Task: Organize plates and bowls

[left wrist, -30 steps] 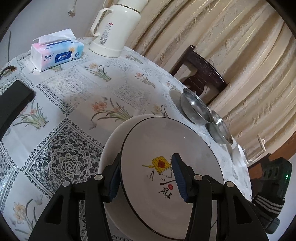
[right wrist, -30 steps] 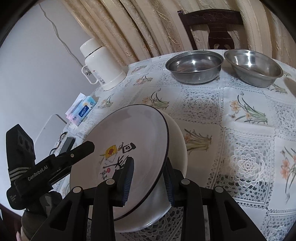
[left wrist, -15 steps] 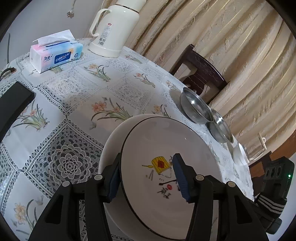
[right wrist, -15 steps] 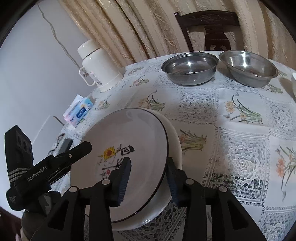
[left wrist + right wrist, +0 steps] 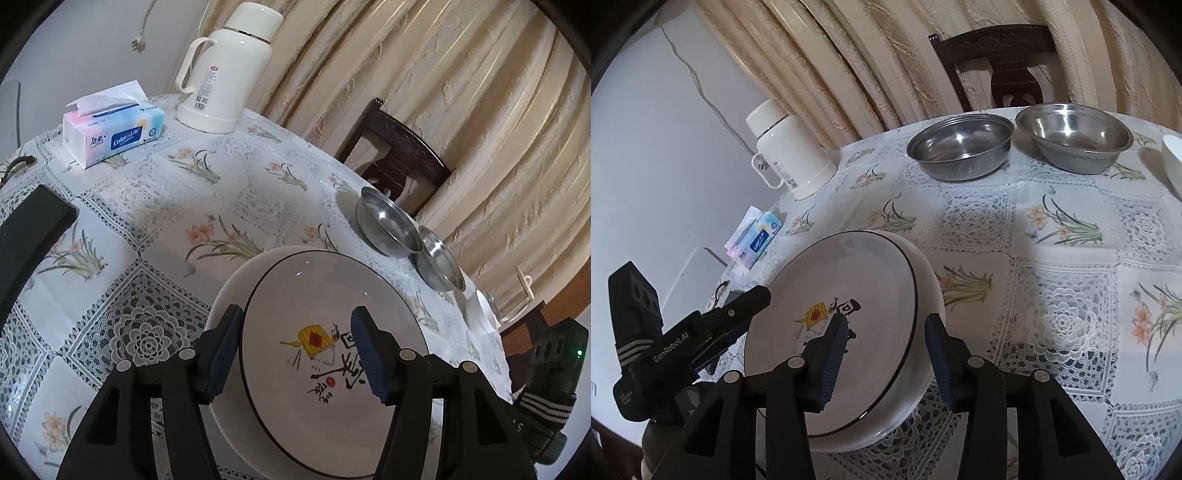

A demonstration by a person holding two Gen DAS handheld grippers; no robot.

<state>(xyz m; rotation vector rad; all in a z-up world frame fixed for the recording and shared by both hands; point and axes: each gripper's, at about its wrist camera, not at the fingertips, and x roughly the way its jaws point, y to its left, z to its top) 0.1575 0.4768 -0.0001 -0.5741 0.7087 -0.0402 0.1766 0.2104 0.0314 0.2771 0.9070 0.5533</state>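
Both plates point(image 5: 314, 306) look like glossy glazed ceramic, top one with a thin black rim. The two bowls point(image 5: 960, 147) upper right are shiny, smooth metal. Tablecloth point(image 5: 1060, 266) is lacy cloth, matt. Thermos point(image 5: 225, 74) is smooth glossy plastic, tissue pack point(image 5: 114, 129) is shiny plastic wrap.

The white plate point(image 5: 325, 354) has a thin black rim line and a yellow, red and black drawing. The tablecloth point(image 5: 155, 206) is white lace with orange flowers. Two steel bowls point(image 5: 960, 149) shine silver; curtains point(image 5: 461, 92) are cream-gold striped.
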